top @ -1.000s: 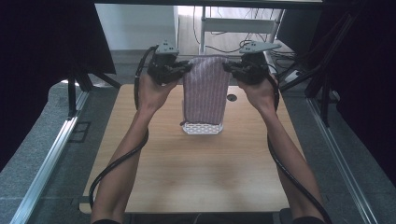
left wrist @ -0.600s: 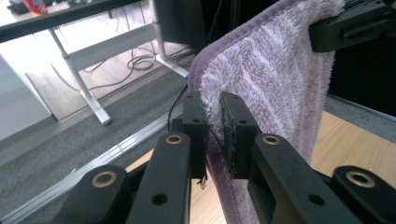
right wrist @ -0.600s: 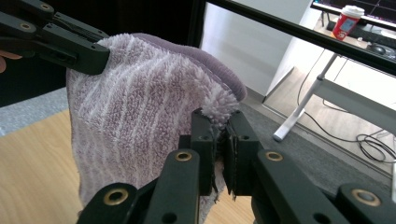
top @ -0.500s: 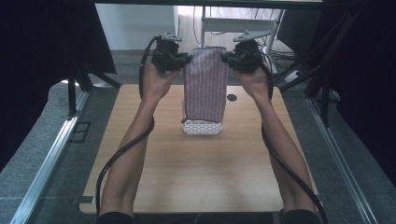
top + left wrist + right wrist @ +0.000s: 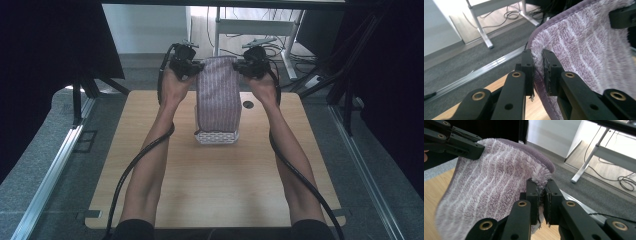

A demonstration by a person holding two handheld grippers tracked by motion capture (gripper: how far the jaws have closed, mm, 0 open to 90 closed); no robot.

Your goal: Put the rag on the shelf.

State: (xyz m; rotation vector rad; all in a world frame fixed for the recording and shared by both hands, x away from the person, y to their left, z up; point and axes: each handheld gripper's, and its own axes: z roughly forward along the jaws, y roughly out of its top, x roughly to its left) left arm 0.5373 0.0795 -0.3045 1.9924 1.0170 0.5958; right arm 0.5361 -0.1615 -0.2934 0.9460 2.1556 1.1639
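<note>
A purple striped towel (image 5: 217, 95) hangs by its top edge over the far part of the wooden table (image 5: 220, 185). Its lower end rests folded on the tabletop, showing a white patterned side (image 5: 216, 136). My left gripper (image 5: 189, 65) is shut on the towel's upper left corner, and my right gripper (image 5: 248, 65) is shut on the upper right corner. In the left gripper view the black jaws pinch the fluffy towel edge (image 5: 537, 56). The right gripper view has the towel corner (image 5: 541, 178) squeezed between the pads, with the left gripper's jaws (image 5: 461, 143) across at the other corner.
A small dark hole (image 5: 248, 104) lies in the tabletop right of the towel. Beyond the far edge stand a white desk frame (image 5: 260, 27) and loose cables on grey carpet. Metal rails (image 5: 55, 165) run along both sides of the table.
Both hands carried the towel's top edge farther away from the person and a little lower. The hanging part now stands steeper over the folded end on the table.
</note>
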